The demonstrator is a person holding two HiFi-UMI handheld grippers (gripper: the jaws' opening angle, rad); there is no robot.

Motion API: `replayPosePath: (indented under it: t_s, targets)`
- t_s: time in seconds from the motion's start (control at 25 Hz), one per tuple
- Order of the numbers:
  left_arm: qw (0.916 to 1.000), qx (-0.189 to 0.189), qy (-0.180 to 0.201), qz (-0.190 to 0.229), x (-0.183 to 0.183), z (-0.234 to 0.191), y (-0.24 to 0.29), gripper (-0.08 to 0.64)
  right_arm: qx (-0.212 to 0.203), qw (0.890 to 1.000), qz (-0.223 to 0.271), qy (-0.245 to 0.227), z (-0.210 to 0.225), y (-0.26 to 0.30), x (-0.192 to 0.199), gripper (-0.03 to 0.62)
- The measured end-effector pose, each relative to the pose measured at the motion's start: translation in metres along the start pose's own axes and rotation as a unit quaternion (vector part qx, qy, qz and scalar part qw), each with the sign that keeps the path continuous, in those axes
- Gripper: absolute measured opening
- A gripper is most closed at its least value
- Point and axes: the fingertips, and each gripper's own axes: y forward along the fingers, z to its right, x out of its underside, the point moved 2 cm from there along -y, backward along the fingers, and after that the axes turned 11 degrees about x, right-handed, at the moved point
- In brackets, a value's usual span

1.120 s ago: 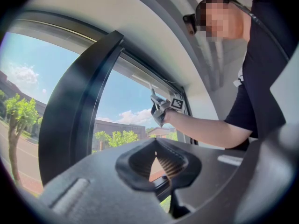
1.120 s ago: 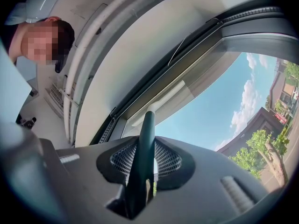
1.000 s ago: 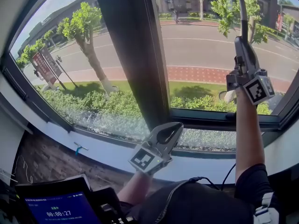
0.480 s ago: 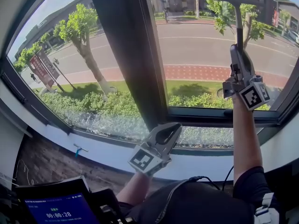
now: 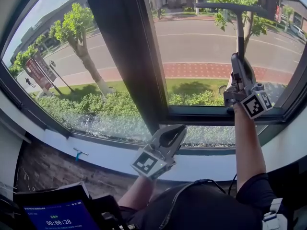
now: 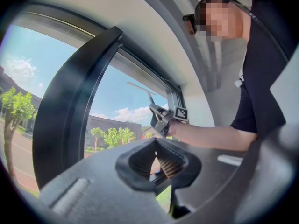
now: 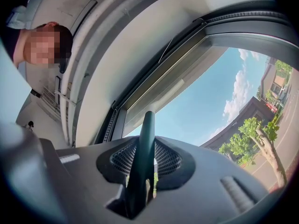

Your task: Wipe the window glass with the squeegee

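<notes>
The squeegee (image 5: 239, 30) stands upright against the right window pane (image 5: 192, 47), its dark blade (image 5: 230, 6) lying across the glass near the top. My right gripper (image 5: 238, 57) is shut on its handle from below, and in the right gripper view the dark handle (image 7: 145, 143) rises out between the jaws. My left gripper (image 5: 173, 132) hangs low by the sill, jaws together with nothing in them (image 6: 158, 164). The left gripper view shows the right gripper (image 6: 160, 116) and the thin squeegee (image 6: 140, 87) against the sky.
A wide dark mullion (image 5: 122, 56) splits the left pane (image 5: 62, 66) from the right one. The white sill (image 5: 96, 153) runs below, with a small blue clip (image 5: 78, 153) on it. A tablet screen (image 5: 57, 217) sits at the lower left. A cable (image 5: 233, 182) hangs by my right arm.
The right gripper has drawn the squeegee down the right pane, the blade dropping from the top edge. The left gripper has stayed put.
</notes>
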Motion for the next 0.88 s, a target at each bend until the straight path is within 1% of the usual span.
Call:
replayPosePath:
  t_s: [0.12,0.28,0.56,0.68,0.88]
  targets:
    - [1.0000,0.002,-0.002,-0.002,0.001,0.002,0.001,0.004,-0.005,1.000,-0.003,0.011,0.002,-0.008,0.007,0.098]
    - [1.0000,0.003,-0.004,-0.002,0.002,0.003,0.001,0.004,0.008,1.000,-0.009,0.015,0.006,-0.018,0.012,0.098]
    - [0.9999,0.011,-0.002,0.001,0.003,0.006,0.000,0.005,0.014,0.999,-0.017,0.023,0.007,-0.036,0.025,0.098]
    - [0.9999,0.012,-0.005,-0.002,0.006,0.007,-0.004,0.004,0.010,0.999,-0.021,0.027,0.007,-0.044,0.032,0.098]
    - [0.9998,0.017,-0.005,-0.008,0.009,-0.010,-0.010,0.004,0.027,0.999,-0.027,0.032,0.008,-0.046,0.054,0.098]
